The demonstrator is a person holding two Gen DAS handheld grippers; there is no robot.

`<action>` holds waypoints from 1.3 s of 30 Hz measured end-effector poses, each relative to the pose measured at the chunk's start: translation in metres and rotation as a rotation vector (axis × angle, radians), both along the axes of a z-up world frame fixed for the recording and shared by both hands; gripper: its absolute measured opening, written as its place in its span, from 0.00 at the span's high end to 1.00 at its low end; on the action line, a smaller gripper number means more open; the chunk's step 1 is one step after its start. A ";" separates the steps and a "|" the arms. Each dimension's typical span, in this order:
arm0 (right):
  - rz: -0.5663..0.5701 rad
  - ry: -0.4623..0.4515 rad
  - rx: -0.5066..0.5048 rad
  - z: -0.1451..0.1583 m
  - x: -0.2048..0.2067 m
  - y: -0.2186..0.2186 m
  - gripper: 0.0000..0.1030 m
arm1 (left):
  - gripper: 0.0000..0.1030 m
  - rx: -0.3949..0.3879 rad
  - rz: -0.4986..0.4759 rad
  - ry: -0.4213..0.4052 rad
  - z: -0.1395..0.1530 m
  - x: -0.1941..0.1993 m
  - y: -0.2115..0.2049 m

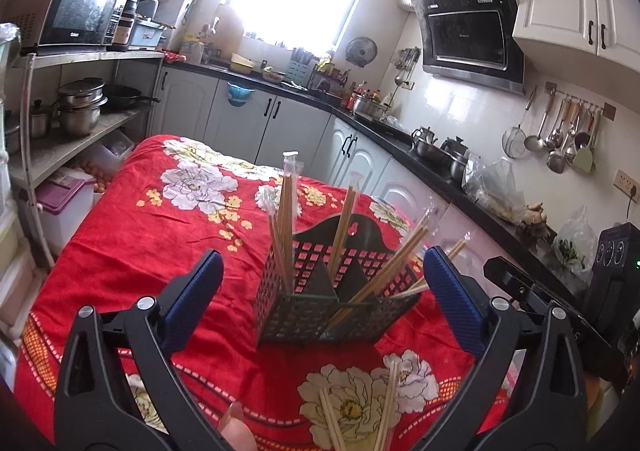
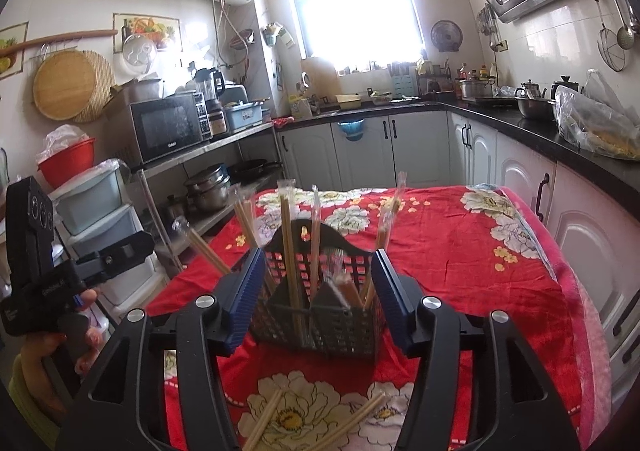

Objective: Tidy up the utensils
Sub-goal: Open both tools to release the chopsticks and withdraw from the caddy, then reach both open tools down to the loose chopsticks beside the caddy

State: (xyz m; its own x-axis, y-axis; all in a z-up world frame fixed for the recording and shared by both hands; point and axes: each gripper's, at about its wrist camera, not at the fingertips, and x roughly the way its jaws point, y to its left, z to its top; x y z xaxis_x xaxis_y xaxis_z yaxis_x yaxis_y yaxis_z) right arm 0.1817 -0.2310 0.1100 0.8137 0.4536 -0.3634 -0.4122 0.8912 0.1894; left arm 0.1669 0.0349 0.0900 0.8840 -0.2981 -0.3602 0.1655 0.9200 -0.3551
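Note:
A black perforated utensil holder (image 1: 332, 303) (image 2: 320, 315) stands on the red floral tablecloth (image 1: 160, 251). Several plastic-wrapped wooden chopstick pairs (image 1: 286, 211) (image 2: 288, 243) stand in its compartments, leaning outward. More wrapped chopsticks (image 1: 360, 411) (image 2: 312, 419) lie on the cloth in front of it. My left gripper (image 1: 324, 287) is open and empty, its blue pads either side of the holder. My right gripper (image 2: 320, 291) is open and empty, just in front of the holder. The left gripper's body (image 2: 36, 271) shows at the left of the right wrist view.
The table sits in a kitchen. A steel rack (image 1: 80, 123) with pots and a microwave (image 1: 80, 11) stands left. White cabinets under a black counter (image 2: 560, 139) run behind and right. Plastic drawers (image 2: 100, 219) stand near the left table edge.

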 end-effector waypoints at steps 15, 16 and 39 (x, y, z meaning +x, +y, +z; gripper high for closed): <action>0.020 0.101 -0.054 -0.044 -0.015 -0.002 0.45 | 0.11 0.048 -0.002 0.063 -0.027 -0.015 -0.005; 0.019 0.108 -0.057 -0.046 -0.016 -0.003 0.45 | 0.11 0.050 -0.001 0.066 -0.029 -0.015 -0.006; 0.005 0.305 -0.074 -0.108 -0.008 -0.019 0.45 | 0.11 0.078 -0.086 0.248 -0.093 -0.004 -0.036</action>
